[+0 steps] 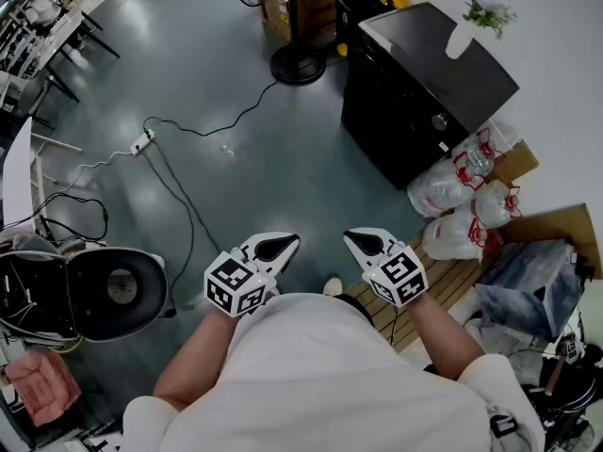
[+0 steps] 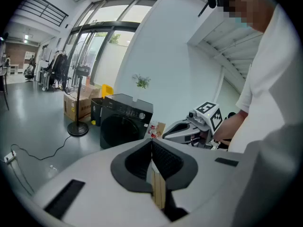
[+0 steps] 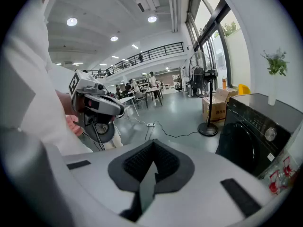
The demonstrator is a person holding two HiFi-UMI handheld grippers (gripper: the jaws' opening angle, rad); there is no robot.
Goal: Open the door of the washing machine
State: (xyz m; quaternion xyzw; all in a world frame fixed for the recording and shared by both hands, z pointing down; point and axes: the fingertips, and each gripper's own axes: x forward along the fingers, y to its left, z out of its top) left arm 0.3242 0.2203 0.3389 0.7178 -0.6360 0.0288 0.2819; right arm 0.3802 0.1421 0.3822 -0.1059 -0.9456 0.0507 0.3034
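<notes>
- Your left tongs (image 1: 279, 245) were clenched, the pads pressed together with nothing between them. You held them low in front of your body, tipped slightly downward, which reads as a carrying pose rather than a reach.
- Your right tongs (image 1: 358, 242) were clenched and empty too. They sat near the left pair at the same height, with both tips aimed out over the grey polished floor (image 1: 283, 177).
- The black front-loading washing machine (image 1: 415, 102) stood well apart from both tongs, ahead and to your right, with its back to the white wall.
- Its round dark door (image 2: 116, 129) looked shut and faced the open floor. I judge the task had not yet begun: you needed to walk up and release one pair of tongs before anything could be gripped.
- No view showed the door's handle or hinge side clearly, so I could not tell which hand suited the pull.
- A small green plant in a white vase (image 1: 471, 24) stood on top of the machine, so a sharp tug might have rocked it.
- White plastic bags with red print (image 1: 450, 194) lay just beside the machine's near end and may have crowded your footing there.
- A black fan stand with a round base (image 1: 298, 64) stood near the machine's far end. A white power strip (image 1: 141, 142) lay on the floor to your left, away from your likely path.
</notes>
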